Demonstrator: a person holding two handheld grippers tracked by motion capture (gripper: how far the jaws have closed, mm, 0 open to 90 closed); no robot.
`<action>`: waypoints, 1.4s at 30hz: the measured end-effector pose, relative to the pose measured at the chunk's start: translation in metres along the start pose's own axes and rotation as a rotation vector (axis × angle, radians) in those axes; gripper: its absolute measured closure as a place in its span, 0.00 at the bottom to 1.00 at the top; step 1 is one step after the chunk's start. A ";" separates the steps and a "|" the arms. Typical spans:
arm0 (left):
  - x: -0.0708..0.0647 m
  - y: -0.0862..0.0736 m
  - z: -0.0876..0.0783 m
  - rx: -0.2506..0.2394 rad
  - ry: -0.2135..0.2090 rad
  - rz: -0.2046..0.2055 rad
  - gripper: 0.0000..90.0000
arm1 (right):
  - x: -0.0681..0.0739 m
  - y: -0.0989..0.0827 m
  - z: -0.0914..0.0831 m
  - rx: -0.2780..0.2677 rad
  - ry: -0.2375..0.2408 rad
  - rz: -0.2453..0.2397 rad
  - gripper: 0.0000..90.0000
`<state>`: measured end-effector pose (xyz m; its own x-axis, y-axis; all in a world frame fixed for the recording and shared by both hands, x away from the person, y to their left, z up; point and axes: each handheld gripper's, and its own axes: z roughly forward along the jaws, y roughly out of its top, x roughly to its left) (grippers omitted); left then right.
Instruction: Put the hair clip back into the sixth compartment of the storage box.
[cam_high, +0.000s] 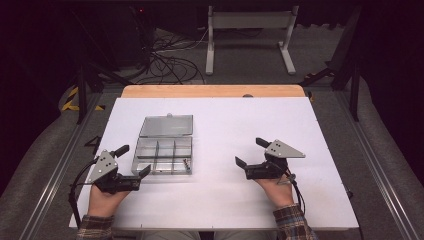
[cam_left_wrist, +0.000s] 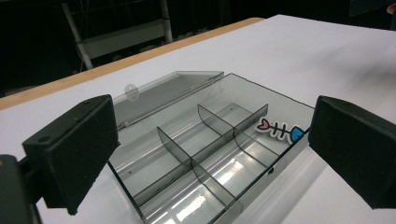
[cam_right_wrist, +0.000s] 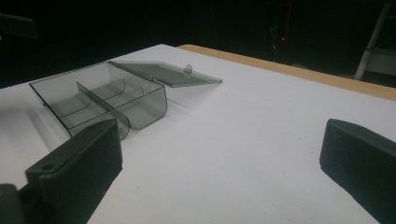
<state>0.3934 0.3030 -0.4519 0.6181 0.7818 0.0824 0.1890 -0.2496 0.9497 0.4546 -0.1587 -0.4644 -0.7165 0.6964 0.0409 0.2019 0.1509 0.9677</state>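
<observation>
My left gripper (cam_high: 131, 162) rests at the near left corner of the clear compartment box (cam_high: 163, 155), jaws spread wide, holding nothing; box sits left of centre on the white table (cam_high: 225, 200), lid (cam_high: 166, 125) folded flat behind it; a fish sticker (cam_left_wrist: 280, 131) lies in one compartment; my right gripper (cam_high: 250, 152) well apart to the right, jaws wide, empty.

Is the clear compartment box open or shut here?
Open: the compartment box has its lid folded back flat on the table, dividers exposed.
</observation>
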 end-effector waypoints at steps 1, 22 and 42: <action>0.000 0.000 0.000 0.001 0.001 0.000 0.03 | -0.001 0.000 -0.001 -0.004 0.000 -0.002 0.00; 0.001 -0.002 -0.001 0.004 0.002 -0.007 0.03 | -0.016 -0.003 -0.028 -0.042 -0.045 0.026 0.00; 0.001 -0.003 0.000 0.006 0.008 -0.008 0.03 | -0.026 -0.010 -0.054 -0.041 -0.060 0.010 0.00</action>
<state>0.3931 0.3043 -0.4544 0.6104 0.7883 0.0768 0.1992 -0.2466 0.9484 0.4352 -0.2163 -0.4618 -0.6729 0.7388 0.0365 0.1800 0.1157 0.9768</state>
